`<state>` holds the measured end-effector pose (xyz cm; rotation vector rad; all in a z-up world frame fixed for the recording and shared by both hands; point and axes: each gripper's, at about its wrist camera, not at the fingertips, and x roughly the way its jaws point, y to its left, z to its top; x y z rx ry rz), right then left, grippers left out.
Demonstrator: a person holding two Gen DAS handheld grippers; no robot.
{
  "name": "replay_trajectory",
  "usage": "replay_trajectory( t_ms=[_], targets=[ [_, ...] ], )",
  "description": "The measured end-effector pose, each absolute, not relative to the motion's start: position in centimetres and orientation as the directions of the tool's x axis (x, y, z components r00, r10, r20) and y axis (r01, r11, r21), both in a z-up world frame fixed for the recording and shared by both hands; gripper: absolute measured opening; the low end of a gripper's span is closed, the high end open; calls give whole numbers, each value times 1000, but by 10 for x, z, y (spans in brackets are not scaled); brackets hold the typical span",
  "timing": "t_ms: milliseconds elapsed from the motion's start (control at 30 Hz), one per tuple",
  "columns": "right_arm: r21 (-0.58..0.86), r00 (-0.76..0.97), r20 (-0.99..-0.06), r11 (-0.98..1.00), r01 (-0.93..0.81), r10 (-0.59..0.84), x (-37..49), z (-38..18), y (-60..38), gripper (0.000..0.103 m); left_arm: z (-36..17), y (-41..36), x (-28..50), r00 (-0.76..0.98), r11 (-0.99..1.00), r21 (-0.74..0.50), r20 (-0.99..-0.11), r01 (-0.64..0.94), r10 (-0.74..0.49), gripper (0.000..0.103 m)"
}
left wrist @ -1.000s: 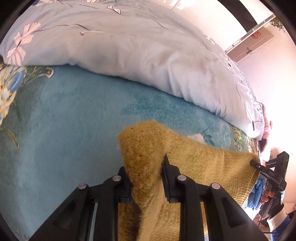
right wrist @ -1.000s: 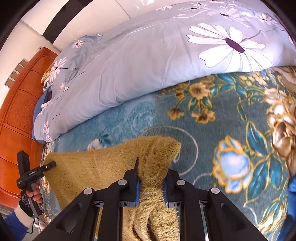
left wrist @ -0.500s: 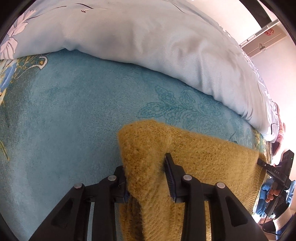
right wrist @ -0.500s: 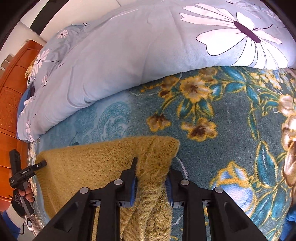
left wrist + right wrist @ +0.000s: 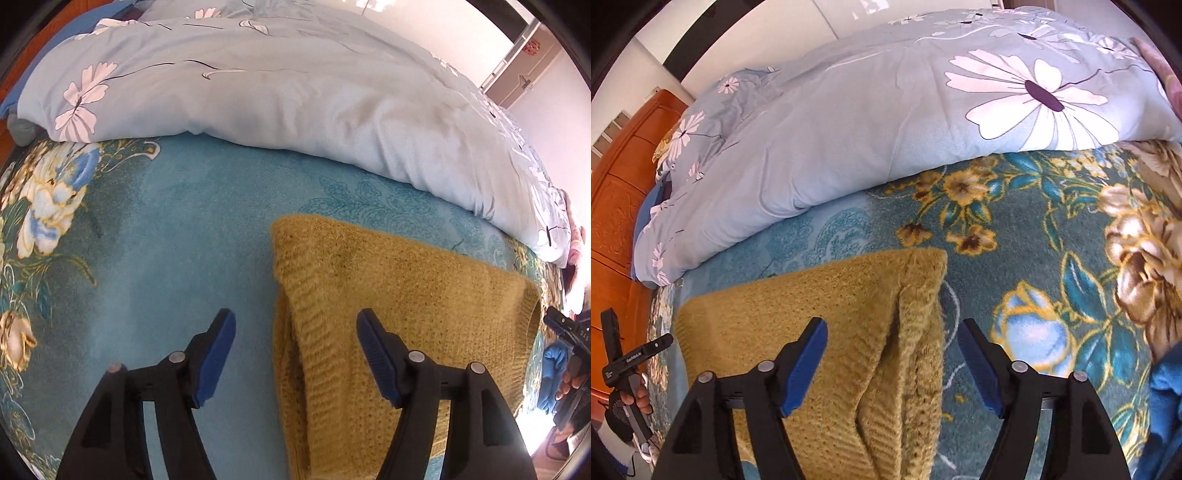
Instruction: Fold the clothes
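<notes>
A mustard-yellow knitted sweater (image 5: 399, 295) lies folded on the teal flowered blanket (image 5: 166, 240). My left gripper (image 5: 295, 332) hangs over its left corner, jaws opening; the blue pads (image 5: 216, 354) stand apart from the knit. In the right wrist view the same sweater (image 5: 820, 306) shows its right corner, and my right gripper (image 5: 892, 338) is above it with jaws opening, pads clear of the fabric. Each view also catches the other gripper at the frame edge, held by a hand.
A pale blue quilt with white flowers (image 5: 277, 92) (image 5: 905, 122) is bunched along the far side of the blanket. An orange wooden headboard (image 5: 617, 206) stands at the left of the right wrist view. A blue cloth (image 5: 1167, 406) lies at the right edge.
Both grippers were shut on the sweater's top corners; both have let go and their jaws have spread wide. The corners now lie flat on the blanket and both hands have drawn back a little.
</notes>
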<state>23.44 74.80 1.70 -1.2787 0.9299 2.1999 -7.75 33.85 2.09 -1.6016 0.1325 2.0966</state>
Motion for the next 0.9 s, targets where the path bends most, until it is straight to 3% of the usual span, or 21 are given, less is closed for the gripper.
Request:
replay_trajectory(
  t_ms=[200,433,567,633,700,800,867,900],
  targets=[
    [358,-445,-895,-658,-663,-38,277,1,701,86,30,346,-32,-160,-872,-289,-913,-396,375,74],
    [409,-438,-893,-590,-696,-103,305,-33,675,86,21,413,35,-33,-792,-367,-899,-488,437,74],
    [442,-469,-876,-573,-690,-111,309,-38,670,85,7,453,61,16,-770,-350,-914,-534,405,74],
    [460,-487,-866,-560,-689,-113,312,-38,671,77,4,468,69,25,-759,-348,-916,-551,401,74],
    [499,-513,-848,-533,-684,-134,315,-41,672,58,1,481,78,28,-753,-328,-924,-571,381,73],
    [507,-517,-845,-513,-693,-137,318,-46,674,52,-5,495,87,34,-750,-314,-931,-581,364,72],
    [525,-530,-836,-494,-693,-144,322,-48,676,42,-8,503,92,20,-747,-294,-936,-597,352,60],
    [535,-537,-830,-485,-692,-149,323,-48,677,35,-11,505,94,17,-746,-278,-941,-604,337,47]
  ],
)
